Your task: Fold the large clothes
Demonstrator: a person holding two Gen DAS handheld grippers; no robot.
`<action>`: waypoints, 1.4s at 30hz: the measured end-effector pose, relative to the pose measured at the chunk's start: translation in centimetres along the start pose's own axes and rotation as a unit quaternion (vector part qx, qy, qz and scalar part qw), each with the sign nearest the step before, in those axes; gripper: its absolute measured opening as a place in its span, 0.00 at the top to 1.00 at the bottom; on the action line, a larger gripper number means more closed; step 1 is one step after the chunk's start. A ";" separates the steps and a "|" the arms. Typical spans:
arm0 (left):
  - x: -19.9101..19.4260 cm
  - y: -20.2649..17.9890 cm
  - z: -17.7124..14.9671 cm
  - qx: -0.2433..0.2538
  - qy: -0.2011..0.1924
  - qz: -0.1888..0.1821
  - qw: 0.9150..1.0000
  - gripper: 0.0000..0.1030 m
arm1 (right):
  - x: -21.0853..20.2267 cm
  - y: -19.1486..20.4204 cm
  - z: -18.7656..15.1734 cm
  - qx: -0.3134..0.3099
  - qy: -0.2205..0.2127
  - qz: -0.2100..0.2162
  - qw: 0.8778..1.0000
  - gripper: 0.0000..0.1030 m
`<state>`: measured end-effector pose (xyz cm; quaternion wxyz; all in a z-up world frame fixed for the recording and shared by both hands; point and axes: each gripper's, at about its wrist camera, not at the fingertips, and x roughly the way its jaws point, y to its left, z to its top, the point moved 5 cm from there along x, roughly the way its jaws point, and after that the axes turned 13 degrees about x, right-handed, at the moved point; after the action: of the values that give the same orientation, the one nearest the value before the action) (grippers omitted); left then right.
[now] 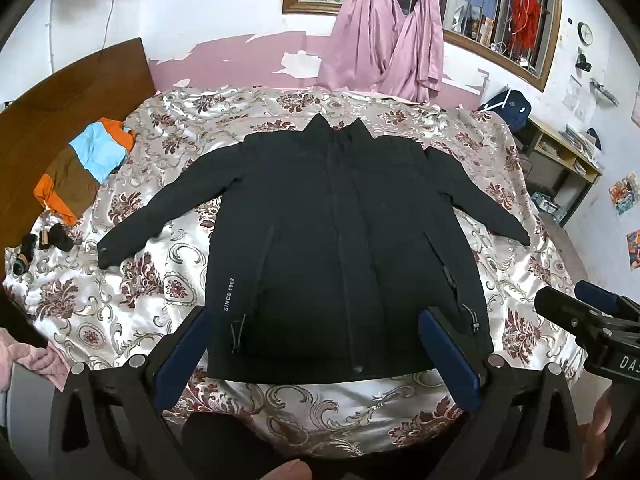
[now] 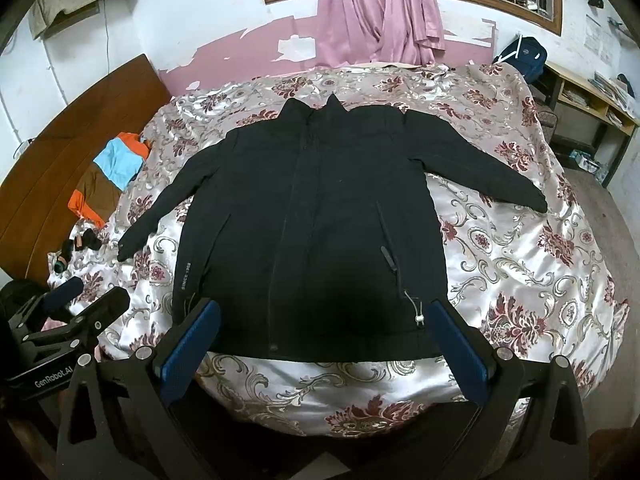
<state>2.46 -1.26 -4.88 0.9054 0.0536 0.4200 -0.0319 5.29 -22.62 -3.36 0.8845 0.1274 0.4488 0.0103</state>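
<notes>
While both grippers hung above the near edge of the bed (image 1: pixel 132 312), folding had not yet begun. Left gripper (image 1: pixel 316 354): fingers spread wide, holding nothing. Right gripper (image 2: pixel 324 344): same, spread and empty. Black jacket (image 1: pixel 340 240) lay front-up and flat on the floral bedspread, collar toward the far wall, hem nearest the grippers, zip closed. Both sleeves angled outward and down, left sleeve (image 1: pixel 168 208) and right sleeve (image 1: pixel 476 200) clear of the body. Fabric looked thick, slightly padded; likely to hold a crease poorly. Judged next move: each gripper reaches out to a cuff and draws its sleeve across the chest. Colour-blocked garment (image 1: pixel 88 164) lay apart, near the headboard.
</notes>
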 end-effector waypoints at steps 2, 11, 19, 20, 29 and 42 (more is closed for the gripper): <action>0.0 0.0 0.0 -0.001 0.000 0.000 1.000 0.00 | 0.0 0.0 0.0 0.000 0.000 0.000 1.000 0.01; -0.1 -0.1 0.1 0.000 0.000 0.000 1.000 0.00 | 0.0 -0.1 0.0 0.000 0.000 0.000 1.000 0.01; -0.1 -0.2 0.0 0.000 0.000 0.001 1.000 0.00 | -0.1 -0.3 0.1 0.006 -0.002 0.000 1.000 0.01; -0.1 -0.2 0.0 0.000 0.000 0.000 1.000 0.00 | 0.0 -0.3 0.1 0.005 -0.002 0.000 1.000 0.01; -0.1 -0.2 0.0 0.000 0.001 0.001 1.000 0.00 | 0.0 -0.4 0.0 0.007 -0.002 0.001 1.000 0.01; -0.1 -0.3 0.1 0.000 0.002 0.001 1.000 0.00 | 0.0 -0.4 0.0 0.007 -0.002 0.002 1.000 0.01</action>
<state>2.40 -1.52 -4.77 0.9048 0.0541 0.4214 -0.0305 5.23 -22.97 -3.42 0.8842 0.1346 0.4472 0.0082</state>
